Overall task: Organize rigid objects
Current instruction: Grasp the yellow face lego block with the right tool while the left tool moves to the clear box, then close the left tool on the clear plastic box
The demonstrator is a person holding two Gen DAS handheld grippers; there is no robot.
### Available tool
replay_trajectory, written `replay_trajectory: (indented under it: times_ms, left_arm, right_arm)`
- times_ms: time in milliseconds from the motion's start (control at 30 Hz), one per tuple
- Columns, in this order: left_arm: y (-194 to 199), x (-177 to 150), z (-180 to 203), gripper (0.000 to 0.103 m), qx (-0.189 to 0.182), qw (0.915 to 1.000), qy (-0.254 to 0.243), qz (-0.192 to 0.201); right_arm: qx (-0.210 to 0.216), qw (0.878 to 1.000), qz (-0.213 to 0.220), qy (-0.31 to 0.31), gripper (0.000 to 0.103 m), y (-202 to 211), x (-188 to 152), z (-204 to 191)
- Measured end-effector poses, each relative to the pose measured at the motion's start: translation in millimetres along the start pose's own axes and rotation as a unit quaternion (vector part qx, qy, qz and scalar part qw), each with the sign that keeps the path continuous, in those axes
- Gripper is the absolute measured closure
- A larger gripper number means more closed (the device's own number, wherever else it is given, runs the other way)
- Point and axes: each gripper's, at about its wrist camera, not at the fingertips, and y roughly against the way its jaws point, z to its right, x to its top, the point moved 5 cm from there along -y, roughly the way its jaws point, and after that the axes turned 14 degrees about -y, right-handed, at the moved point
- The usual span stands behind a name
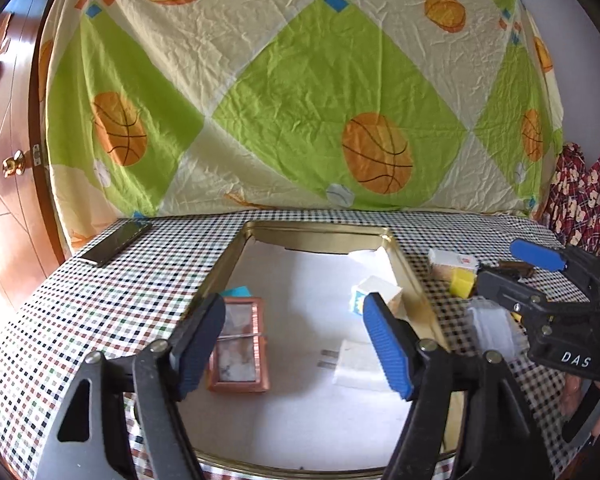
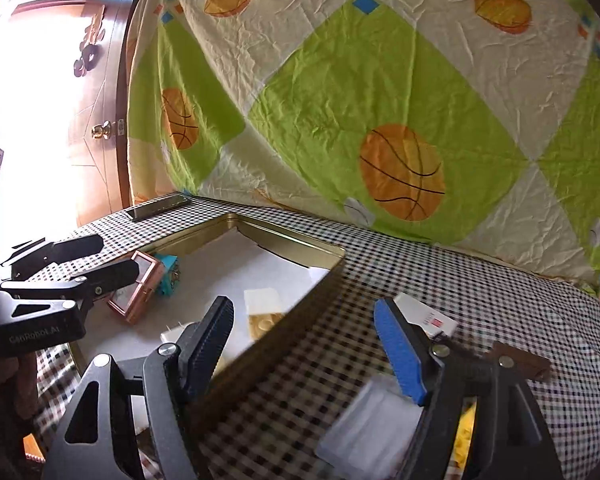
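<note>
A gold tin tray (image 1: 416, 292) lined with white paper lies on the checked cloth. It holds a copper-framed box (image 1: 238, 344), a teal item (image 1: 236, 292), a white plug (image 1: 356, 364) and a white-and-yellow box (image 1: 376, 296). My left gripper (image 1: 296, 348) hovers open over the tray with nothing between its pads. My right gripper (image 2: 304, 348) is open over the tray's right rim (image 2: 300, 304), holding nothing. To the right of the tray lie a clear plastic box (image 2: 372, 428), a white box with a red label (image 2: 424, 316), a brown item (image 2: 520, 360) and a yellow piece (image 2: 466, 432).
A dark phone (image 1: 116, 242) lies at the table's far left corner. A sheet printed with basketballs (image 1: 300, 100) hangs behind the table. A wooden door (image 1: 8, 168) stands to the left. Red patterned fabric (image 1: 584, 196) is at the far right.
</note>
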Motion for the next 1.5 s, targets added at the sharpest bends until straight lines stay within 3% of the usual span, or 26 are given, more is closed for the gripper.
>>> replay_trajectory:
  times_ms: [167,300,533,767,900,1033,1400,1433,1467,1500]
  left_arm:
    - [5,15,57,0.020,-0.047,0.9981,-0.037,0.017]
    - [-2,22,100,0.016,-0.094,0.9938,-0.060,0.002]
    - [-27,28,146,0.016,-0.123,0.9884,-0.082,-0.035]
    - [-46,22,167,0.016,-0.135,0.9826,-0.106,-0.071]
    - [-55,21,174,0.016,-0.147,0.9790,-0.109,-0.090]
    - [-65,18,188,0.017,-0.169,0.9705,-0.126,-0.116]
    - [-91,7,195,0.026,-0.197,0.9557,-0.120,-0.182]
    - [-91,6,197,0.029,-0.195,0.9553,-0.124,-0.184]
    - [-91,6,198,0.042,-0.194,0.9550,-0.128,-0.185]
    - [-90,5,199,0.046,-0.196,0.9544,-0.129,-0.184]
  right_arm:
    - [-0.078,0.997,0.010,-0.025,0.028,23,-5,73]
    - [-0.099,0.993,-0.014,-0.058,0.028,22,-10,113]
    - [-0.082,0.991,-0.089,-0.060,0.028,-1,-24,127]
    - [-0.076,0.980,-0.165,-0.075,0.029,-24,-41,134]
    - [-0.068,0.975,-0.199,-0.074,0.052,-34,-50,133]
    - [-0.062,0.975,-0.200,-0.076,0.056,-33,-50,132]
    - [-0.079,0.974,-0.185,-0.103,0.058,-30,-47,144]
    - [-0.081,0.974,-0.184,-0.102,0.058,-30,-46,144]
    - [-0.081,0.975,-0.182,-0.101,0.058,-29,-46,144]
    - [-0.081,0.975,-0.180,-0.100,0.058,-28,-46,144]
